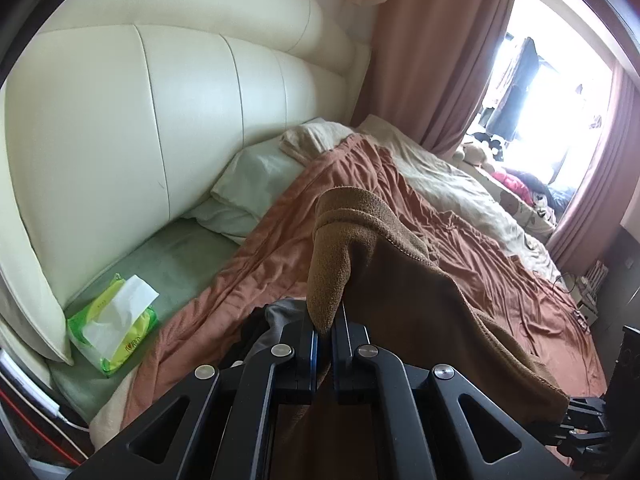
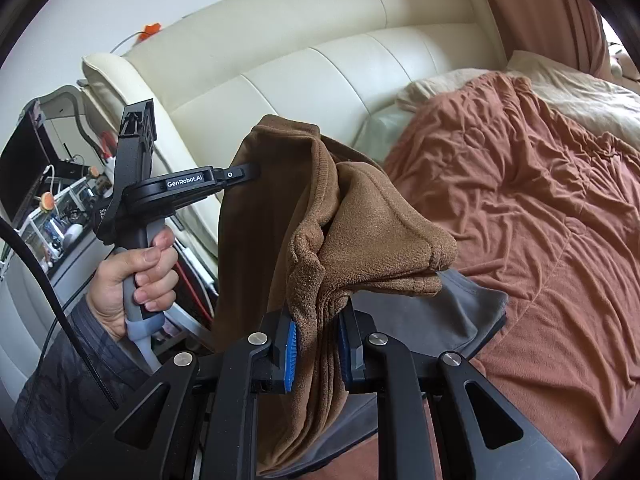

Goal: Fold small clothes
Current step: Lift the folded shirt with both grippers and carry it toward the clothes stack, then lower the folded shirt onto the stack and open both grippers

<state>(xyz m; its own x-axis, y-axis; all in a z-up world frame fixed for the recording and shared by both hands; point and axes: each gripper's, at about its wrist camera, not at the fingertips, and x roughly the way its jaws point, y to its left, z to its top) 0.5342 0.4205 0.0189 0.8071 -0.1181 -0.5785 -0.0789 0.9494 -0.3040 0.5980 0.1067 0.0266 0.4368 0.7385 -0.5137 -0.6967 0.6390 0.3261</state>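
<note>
A bed with a rumpled rust-brown duvet [image 1: 460, 248] fills the room below a cream padded headboard [image 1: 160, 120], pink curtains [image 1: 432, 60] by the window beyond; a tissue pack [image 1: 114, 320] lies at the near edge. The duvet's far stretch is open. Both the left gripper [image 1: 325, 330] and the right gripper [image 2: 316, 340] pinch the brown fleece garment [image 2: 360, 216], lifted above a grey garment [image 2: 452, 312] on the duvet.

Brown fleece garment [image 2: 360, 224], bunched & hanging, pinched btwn both sets of jaws. Grey garment [image 2: 460, 312] lies flat just beyond and below right jaws.
</note>
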